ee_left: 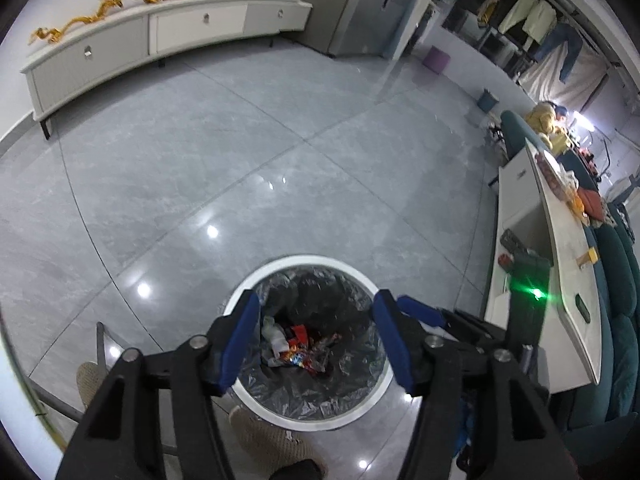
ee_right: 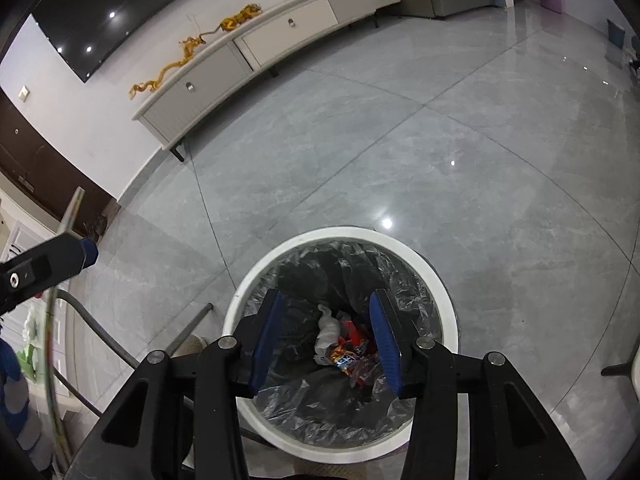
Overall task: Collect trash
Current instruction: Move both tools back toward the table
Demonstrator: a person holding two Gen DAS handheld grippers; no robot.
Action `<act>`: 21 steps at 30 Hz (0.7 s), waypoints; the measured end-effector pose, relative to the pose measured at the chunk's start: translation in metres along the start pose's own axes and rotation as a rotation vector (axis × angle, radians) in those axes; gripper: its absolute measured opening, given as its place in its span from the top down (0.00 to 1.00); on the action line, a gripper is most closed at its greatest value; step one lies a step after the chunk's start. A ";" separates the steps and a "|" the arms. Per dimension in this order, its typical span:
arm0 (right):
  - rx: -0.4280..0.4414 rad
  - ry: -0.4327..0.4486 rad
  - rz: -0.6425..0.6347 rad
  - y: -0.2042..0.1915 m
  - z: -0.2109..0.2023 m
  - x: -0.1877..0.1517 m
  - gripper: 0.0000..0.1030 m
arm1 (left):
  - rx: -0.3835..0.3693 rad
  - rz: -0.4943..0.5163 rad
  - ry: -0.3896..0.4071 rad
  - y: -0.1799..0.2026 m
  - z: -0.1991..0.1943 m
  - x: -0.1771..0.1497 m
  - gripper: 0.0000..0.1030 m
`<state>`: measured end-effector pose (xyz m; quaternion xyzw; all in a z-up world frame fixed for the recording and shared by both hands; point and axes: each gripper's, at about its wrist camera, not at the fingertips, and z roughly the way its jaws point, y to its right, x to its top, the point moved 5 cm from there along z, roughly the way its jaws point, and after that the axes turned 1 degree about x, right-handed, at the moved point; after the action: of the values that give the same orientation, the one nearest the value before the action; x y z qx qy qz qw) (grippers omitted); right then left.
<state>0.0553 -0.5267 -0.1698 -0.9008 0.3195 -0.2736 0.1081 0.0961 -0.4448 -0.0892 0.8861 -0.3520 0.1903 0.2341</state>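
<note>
A round white trash bin [ee_left: 312,261] lined with a black plastic bag stands on the grey tiled floor, seen also in the right wrist view [ee_right: 440,280]. Inside lie crumpled white paper [ee_left: 274,338] and red and orange wrappers [ee_left: 306,354]; the same paper [ee_right: 328,330] and wrappers [ee_right: 352,350] show in the right wrist view. My left gripper [ee_left: 316,338] hangs open and empty above the bin. My right gripper [ee_right: 327,340] is open and empty above the bin too. A blue fingertip [ee_left: 420,310] of the right gripper shows beside the left one.
A long white low cabinet [ee_left: 160,36] with gold dragon figures [ee_left: 76,22] runs along the far wall. A white table [ee_left: 568,240] with cluttered items and a teal sofa [ee_left: 616,264] stand at right. A purple stool [ee_left: 437,59] and a small bin [ee_left: 488,100] sit far back.
</note>
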 end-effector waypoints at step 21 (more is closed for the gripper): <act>-0.064 0.320 -0.095 -0.083 -0.214 -0.041 0.45 | 0.053 0.045 0.321 0.017 -0.198 -0.033 0.43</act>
<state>-0.0480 -0.4411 0.0204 -0.8627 0.2982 -0.4081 0.0140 0.0273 -0.3287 0.0608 0.8421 -0.3246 0.3438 0.2594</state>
